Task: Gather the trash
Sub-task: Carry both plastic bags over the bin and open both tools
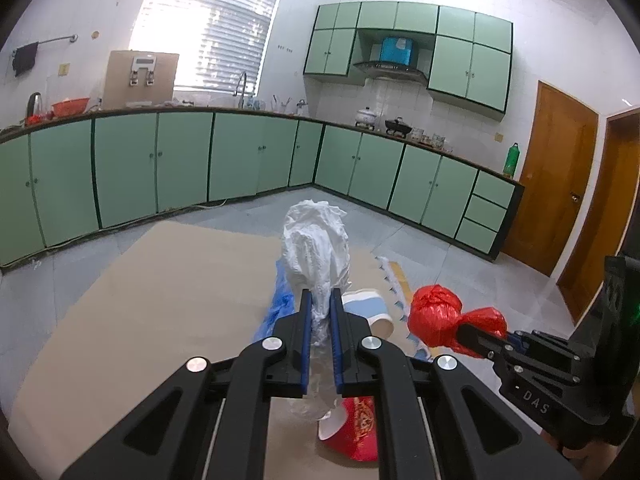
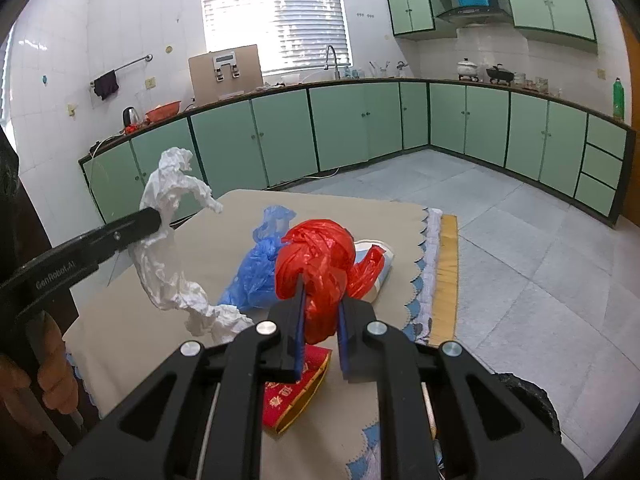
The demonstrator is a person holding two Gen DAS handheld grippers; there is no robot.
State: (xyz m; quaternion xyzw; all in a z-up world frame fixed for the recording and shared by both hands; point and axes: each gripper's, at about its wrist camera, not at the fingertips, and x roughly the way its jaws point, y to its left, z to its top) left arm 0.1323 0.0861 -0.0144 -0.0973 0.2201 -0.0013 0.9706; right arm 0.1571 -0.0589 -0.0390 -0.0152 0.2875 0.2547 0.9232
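The left tongs (image 1: 322, 312) are clamped on a crumpled white bag (image 1: 316, 248), which stands up and forward out of the jaws, its long axis roughly in line with the fingers; a tail of it hangs below the grip. The right tongs (image 2: 320, 308) are clamped on a bunched red bag (image 2: 316, 268), likewise held clear above the desk (image 2: 132, 320). In the right wrist view the white bag (image 2: 168, 240) hangs to the left of the red one, well apart from it, so the two loads do not touch.

Trash not yet collected lies on the desk beneath and between the two tongs:
- a blue bag (image 2: 256, 272), just behind and left of the red bag, nearer the left tongs;
- a paper cup with a blue band (image 1: 370, 310), on its side, its long axis running across the desk, partly hidden behind the red bag in the right wrist view;
- a red printed cup (image 2: 296, 392), on its side directly under the right tongs.

No bin shows plainly; a dark rim (image 2: 528, 400) at the lower right of the right wrist view may be one, but this cannot be confirmed. Judgement: both tongs are full, so a drop-off must precede any further pickup. The hanging white tail risks dragging over the blue bag.
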